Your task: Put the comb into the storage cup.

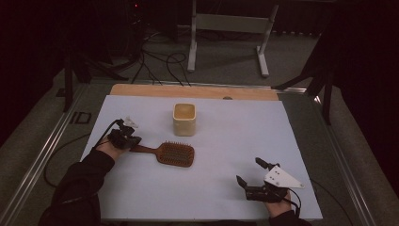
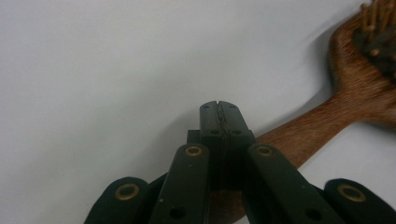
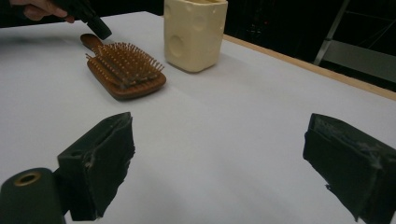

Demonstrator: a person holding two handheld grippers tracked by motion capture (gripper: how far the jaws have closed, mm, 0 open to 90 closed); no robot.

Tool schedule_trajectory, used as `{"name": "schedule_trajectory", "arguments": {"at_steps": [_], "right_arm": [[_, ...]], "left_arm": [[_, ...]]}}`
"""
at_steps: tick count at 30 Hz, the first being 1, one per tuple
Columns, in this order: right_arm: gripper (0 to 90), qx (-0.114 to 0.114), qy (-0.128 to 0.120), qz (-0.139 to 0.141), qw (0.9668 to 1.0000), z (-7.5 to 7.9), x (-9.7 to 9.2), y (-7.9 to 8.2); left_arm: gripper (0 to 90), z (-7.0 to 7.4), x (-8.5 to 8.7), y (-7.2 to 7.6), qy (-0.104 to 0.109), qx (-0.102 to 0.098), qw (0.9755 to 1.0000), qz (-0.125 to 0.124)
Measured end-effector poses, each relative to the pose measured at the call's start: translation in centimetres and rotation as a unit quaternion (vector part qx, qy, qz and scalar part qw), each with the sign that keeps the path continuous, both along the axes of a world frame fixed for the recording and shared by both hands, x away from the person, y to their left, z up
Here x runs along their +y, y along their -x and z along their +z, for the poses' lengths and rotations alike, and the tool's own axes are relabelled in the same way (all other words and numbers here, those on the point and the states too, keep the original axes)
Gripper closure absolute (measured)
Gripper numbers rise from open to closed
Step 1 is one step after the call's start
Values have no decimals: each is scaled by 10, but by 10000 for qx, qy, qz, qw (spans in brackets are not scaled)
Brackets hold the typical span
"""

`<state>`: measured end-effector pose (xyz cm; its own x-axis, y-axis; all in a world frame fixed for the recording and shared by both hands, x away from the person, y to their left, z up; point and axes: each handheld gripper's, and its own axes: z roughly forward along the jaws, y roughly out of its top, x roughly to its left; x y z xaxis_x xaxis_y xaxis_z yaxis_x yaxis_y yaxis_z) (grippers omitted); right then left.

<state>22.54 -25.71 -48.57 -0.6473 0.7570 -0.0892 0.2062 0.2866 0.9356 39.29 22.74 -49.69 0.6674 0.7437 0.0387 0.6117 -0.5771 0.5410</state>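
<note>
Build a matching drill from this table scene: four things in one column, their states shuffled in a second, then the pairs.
Things:
1. left gripper
2. right gripper
3. hairbrush
4. cream cup

States:
A. jaws wide apart, nothing between
B. upright at the table's far middle
C. jaws together above a wooden handle
D. lying flat, bristles up

Pairs: 1-C, 2-A, 3-D, 4-B

Black grippers (image 1: pixel 131 141), brass screws, dark sleeves (image 1: pixel 89 174)

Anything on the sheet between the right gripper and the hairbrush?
No. In the right gripper view, bare white sheet lies between the right gripper and the hairbrush.
</note>
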Motion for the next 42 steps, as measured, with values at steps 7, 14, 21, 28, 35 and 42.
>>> {"name": "schedule_trajectory", "arguments": {"at_steps": [7, 14, 21, 28, 35, 42], "right_arm": [[86, 11, -4, -10, 10000, 0, -1, 0], [85, 8, -6, -17, 10000, 0, -1, 0], [85, 11, -14, -9, 10000, 1, 0, 1], [86, 15, -11, -2, 10000, 1, 0, 1], [86, 13, 1, -6, 10000, 1, 0, 1], [86, 17, -15, -5, 10000, 1, 0, 1]], "left_arm": [[900, -2, -1, 1, -91, 150, 9998, -64], [900, -4, -1, 13, -182, 329, 9990, -225], [900, -4, 2, 32, -126, 379, 9987, -328], [900, 1, -1, 50, -126, 494, 9973, -524], [900, 3, -5, 60, -131, 634, 9957, -664], [900, 5, -7, 68, -87, 730, 9942, -784]]}}
